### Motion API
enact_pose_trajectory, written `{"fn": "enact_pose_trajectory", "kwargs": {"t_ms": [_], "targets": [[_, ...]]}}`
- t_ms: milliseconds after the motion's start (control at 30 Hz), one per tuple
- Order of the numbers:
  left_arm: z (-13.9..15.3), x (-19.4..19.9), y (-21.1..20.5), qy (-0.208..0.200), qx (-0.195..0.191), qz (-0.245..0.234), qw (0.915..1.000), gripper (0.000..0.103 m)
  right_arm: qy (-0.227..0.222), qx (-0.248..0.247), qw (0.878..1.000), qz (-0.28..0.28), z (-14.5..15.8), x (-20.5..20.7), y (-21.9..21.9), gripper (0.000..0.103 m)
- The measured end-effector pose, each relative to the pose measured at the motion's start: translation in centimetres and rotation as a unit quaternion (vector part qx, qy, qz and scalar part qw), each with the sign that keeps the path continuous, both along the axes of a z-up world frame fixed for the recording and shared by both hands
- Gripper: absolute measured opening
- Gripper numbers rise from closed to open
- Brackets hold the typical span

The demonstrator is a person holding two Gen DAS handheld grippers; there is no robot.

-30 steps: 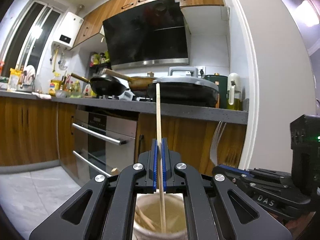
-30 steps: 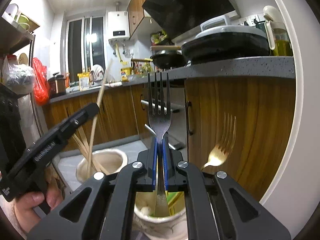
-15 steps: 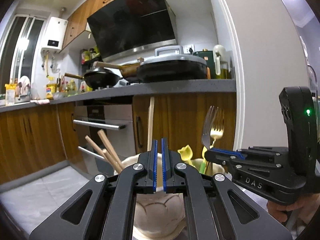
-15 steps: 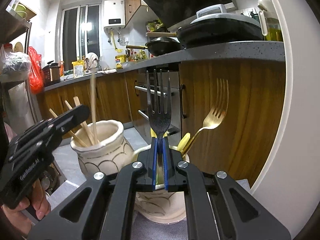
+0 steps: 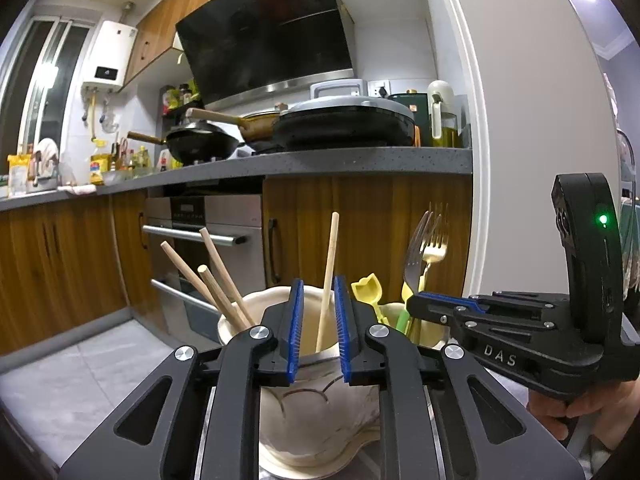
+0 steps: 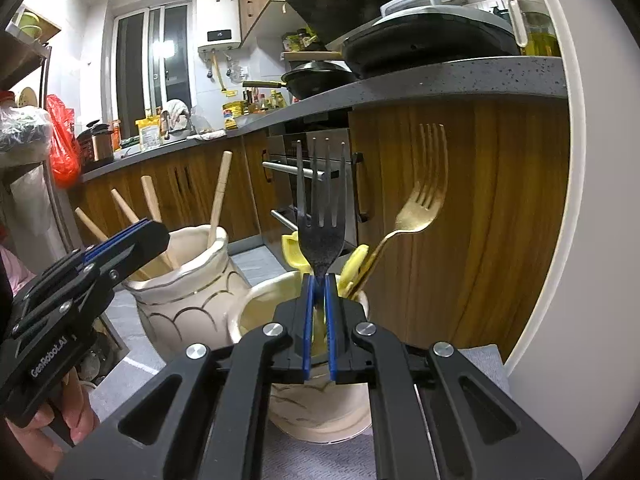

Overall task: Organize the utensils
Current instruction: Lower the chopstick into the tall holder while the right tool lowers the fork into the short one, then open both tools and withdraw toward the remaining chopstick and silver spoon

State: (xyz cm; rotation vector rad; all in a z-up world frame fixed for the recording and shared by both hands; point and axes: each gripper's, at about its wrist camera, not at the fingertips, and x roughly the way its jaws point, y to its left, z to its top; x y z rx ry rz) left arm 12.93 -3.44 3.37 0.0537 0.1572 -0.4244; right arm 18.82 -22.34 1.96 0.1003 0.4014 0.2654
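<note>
Sorting looks well along. Left gripper [image 5: 318, 326] is opening; the pale chopstick [image 5: 327, 280] stands between its pads untouched, already resting in the near jar [image 5: 304, 412] with three others [image 5: 218, 280]. Right gripper [image 6: 318, 324] pinches the dark fork [image 6: 321, 216] upright over the right-hand cup [image 6: 316, 416], beside a gold fork [image 6: 416, 208]; it is not yet let go. Jar bottoms are hidden, the yellow pieces [image 6: 294, 254] hard to identify, and any utensils left outside lie out of view.

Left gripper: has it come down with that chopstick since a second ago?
Yes. The left gripper has dropped: the countertop now sits higher in its view, the jar is level with it, and its jaws are opening off the chopstick.
</note>
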Motion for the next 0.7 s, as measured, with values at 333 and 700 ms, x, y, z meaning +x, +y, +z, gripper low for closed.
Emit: {"fn": "enact_pose_trajectory", "kwargs": {"t_ms": [333, 700], "targets": [[-0.1, 0.0, -0.1, -0.005, 0.001, 0.001, 1.0, 0.029, 0.006, 0.008, 1.0, -0.004, -0.1, -0.1, -0.2, 0.025], [0.5, -2.6, -0.2, -0.044, -0.003, 0.014, 0.9989, 0.051, -0.012, 0.014, 1.0, -0.02, 0.9, -3.5, -1.6, 0.053]]}}
